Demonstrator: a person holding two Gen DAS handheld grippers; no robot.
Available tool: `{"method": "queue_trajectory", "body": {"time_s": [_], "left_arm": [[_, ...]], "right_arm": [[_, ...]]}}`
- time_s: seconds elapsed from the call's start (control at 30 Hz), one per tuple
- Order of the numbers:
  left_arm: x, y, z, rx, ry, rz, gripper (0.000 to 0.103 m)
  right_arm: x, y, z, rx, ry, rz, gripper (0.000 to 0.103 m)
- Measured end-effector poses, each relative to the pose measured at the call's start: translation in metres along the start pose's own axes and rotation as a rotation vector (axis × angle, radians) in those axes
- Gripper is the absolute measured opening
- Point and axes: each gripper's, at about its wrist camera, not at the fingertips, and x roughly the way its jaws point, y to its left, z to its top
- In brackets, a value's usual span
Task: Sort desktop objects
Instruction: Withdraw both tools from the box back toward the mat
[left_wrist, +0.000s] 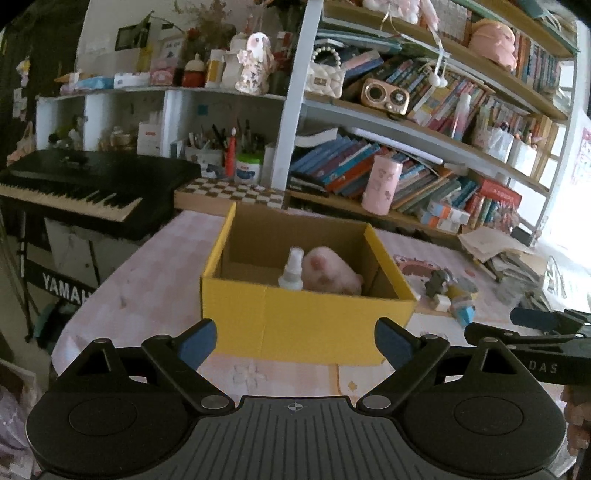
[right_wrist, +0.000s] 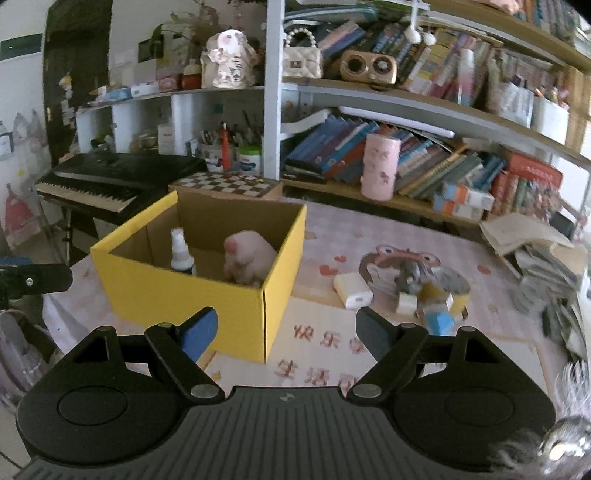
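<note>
Presently both grippers hover low over the desk (right_wrist: 369, 236), which wears a pink patterned cover, and both point toward the yellow box (left_wrist: 295, 325). Left gripper (left_wrist: 295, 341): jaws spread wide, nothing between them, the near wall of the box showing in the gap. Right gripper (right_wrist: 286, 334): jaws also spread, empty, the near corner of the box just beyond the left pad. Box stands open-topped near the desk's far left part, brown cardboard inside. Within it, a small white spray bottle (right_wrist: 181, 253) upright toward the left, and a pink plush toy (right_wrist: 247, 262) lying beside it to the right; the two are close, contact between them not discernible. Right of the box, on the desk, loose items: a white rectangular block (right_wrist: 352, 290) lying flat, then a cluster of small toys (right_wrist: 432, 291) in grey, yellow and blue, blurred, individual shapes hard to tell. Under the cluster a printed cartoon figure on the cover. Further right, a slumped stack of papers and booklets (right_wrist: 535, 247) at the desk edge. Behind the desk: a checkered board (right_wrist: 225, 184), a pink cylindrical cup (right_wrist: 380, 168) on the low shelf, rows of leaning books (right_wrist: 443, 162), a black keyboard (right_wrist: 107, 181) at left. From the left wrist view the right gripper's arm enters at the right edge.
</note>
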Motion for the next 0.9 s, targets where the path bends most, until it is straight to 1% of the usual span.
{"method": "queue_trajectory", "body": {"time_s": [0.17,0.3,0.53,0.7,0.9], "left_arm": [[-0.007,-0.003,-0.016,0.002,0.024,-0.007,0.095],[-0.013,-0.006,-0.027,0.015,0.043,-0.014,0.095],[-0.020,-0.014,-0.043,0.026,0.063,-0.023,0.095],[-0.020,-0.020,-0.056,0.034,0.089,-0.026,0.095],[-0.018,-0.027,-0.066,0.051,0.129,-0.050,0.095]], "right_arm": [[-0.011,0.006,-0.022,0.086,0.033,-0.026,0.081],[-0.017,0.013,-0.038,0.148,0.062,-0.028,0.081],[-0.032,0.024,-0.060,0.170,0.094,-0.059,0.081],[-0.039,0.022,-0.075,0.166,0.122,-0.101,0.082],[-0.046,0.016,-0.087,0.204,0.140,-0.138,0.083]]}}
